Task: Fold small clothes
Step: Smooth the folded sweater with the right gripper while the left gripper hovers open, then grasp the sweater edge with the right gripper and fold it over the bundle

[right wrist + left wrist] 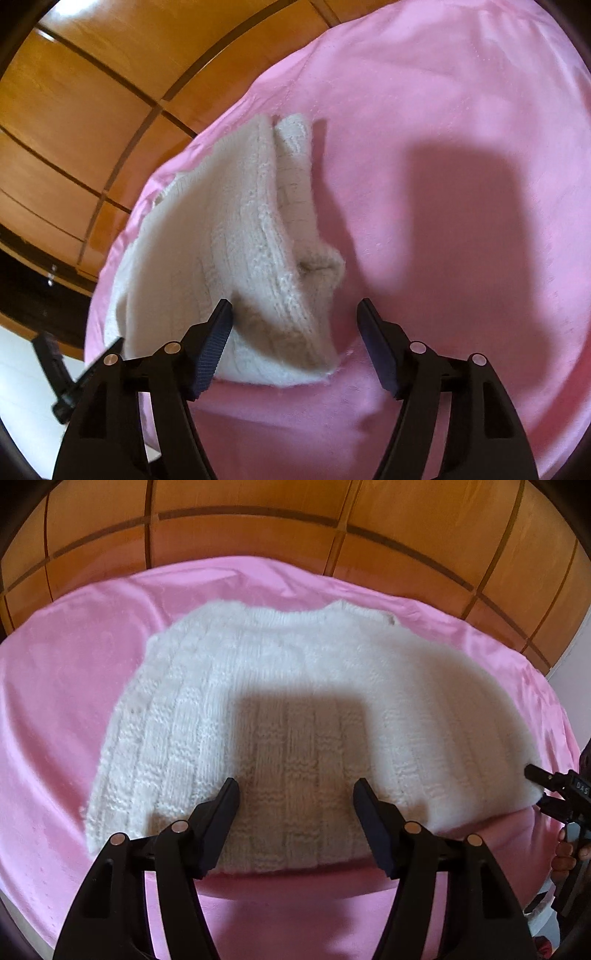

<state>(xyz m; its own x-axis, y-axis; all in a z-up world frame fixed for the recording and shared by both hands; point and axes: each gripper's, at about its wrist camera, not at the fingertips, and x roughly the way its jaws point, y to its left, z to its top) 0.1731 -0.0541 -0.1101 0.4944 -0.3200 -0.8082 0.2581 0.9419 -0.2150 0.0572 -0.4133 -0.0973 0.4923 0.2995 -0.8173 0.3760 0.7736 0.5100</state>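
Note:
A small white knitted sweater (295, 709) lies flat on a pink cloth (66, 686). My left gripper (294, 794) is open above the sweater's near hem, holding nothing. In the right wrist view the sweater (236, 251) shows from its side, with a folded edge raised. My right gripper (294, 314) is open just over the sweater's near corner, holding nothing. It also shows at the right edge of the left wrist view (546, 786), beside the sweater's right edge.
The pink cloth (443, 184) covers the work surface. Orange wooden panels (258, 528) with dark grooves stand behind it, and show at the left in the right wrist view (74, 110). Part of the left gripper (62, 376) shows at lower left.

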